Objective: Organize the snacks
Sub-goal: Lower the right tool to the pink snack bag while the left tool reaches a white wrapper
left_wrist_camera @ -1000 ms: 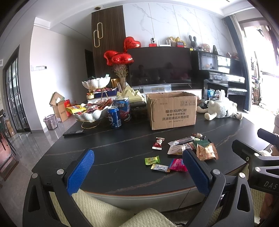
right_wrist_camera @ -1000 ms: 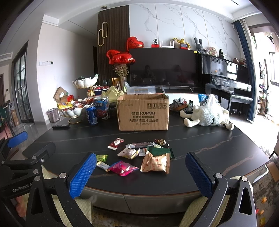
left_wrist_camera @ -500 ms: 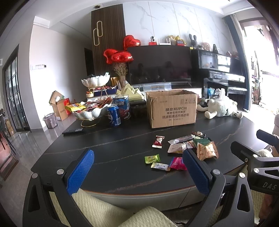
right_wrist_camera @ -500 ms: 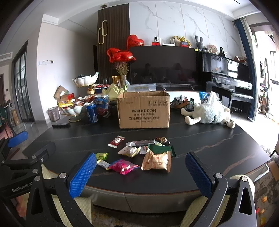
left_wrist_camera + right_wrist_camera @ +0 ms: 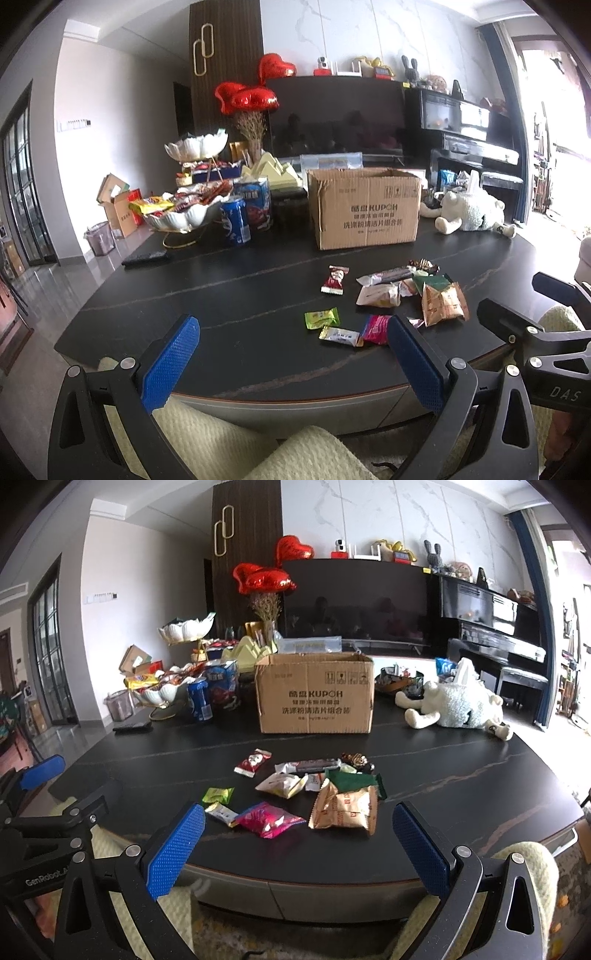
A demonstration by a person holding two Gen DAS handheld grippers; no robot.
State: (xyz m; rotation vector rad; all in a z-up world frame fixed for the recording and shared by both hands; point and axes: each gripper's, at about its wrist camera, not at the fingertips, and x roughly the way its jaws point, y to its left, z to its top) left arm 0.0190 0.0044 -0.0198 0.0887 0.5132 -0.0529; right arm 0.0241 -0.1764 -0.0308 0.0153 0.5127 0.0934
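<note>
Several snack packets lie in a loose heap on the dark table [image 5: 461, 786]: a tan bag [image 5: 345, 808], a pink packet [image 5: 269, 819], a lime-green packet [image 5: 218, 795], a red-and-white packet [image 5: 253, 762] and a dark green one [image 5: 352, 781]. Behind the heap stands an open cardboard box [image 5: 316, 698]. The same tan bag [image 5: 443, 304] and box [image 5: 364, 206] show in the left wrist view. My right gripper [image 5: 298, 845] is open before the table's front edge, facing the heap. Left of it, my left gripper [image 5: 291, 354] is open too. Neither holds anything.
At the back left stand a white tiered snack bowl [image 5: 181, 218], a blue can [image 5: 234, 225] and a black remote [image 5: 146, 257]. A white plush sheep [image 5: 458, 705] lies at the back right. Cream cushions [image 5: 229, 443] sit below the grippers.
Both grippers have crept slightly closer to the table, so the snacks and box look a little larger. Nothing on the table has moved and both grippers stay open.
</note>
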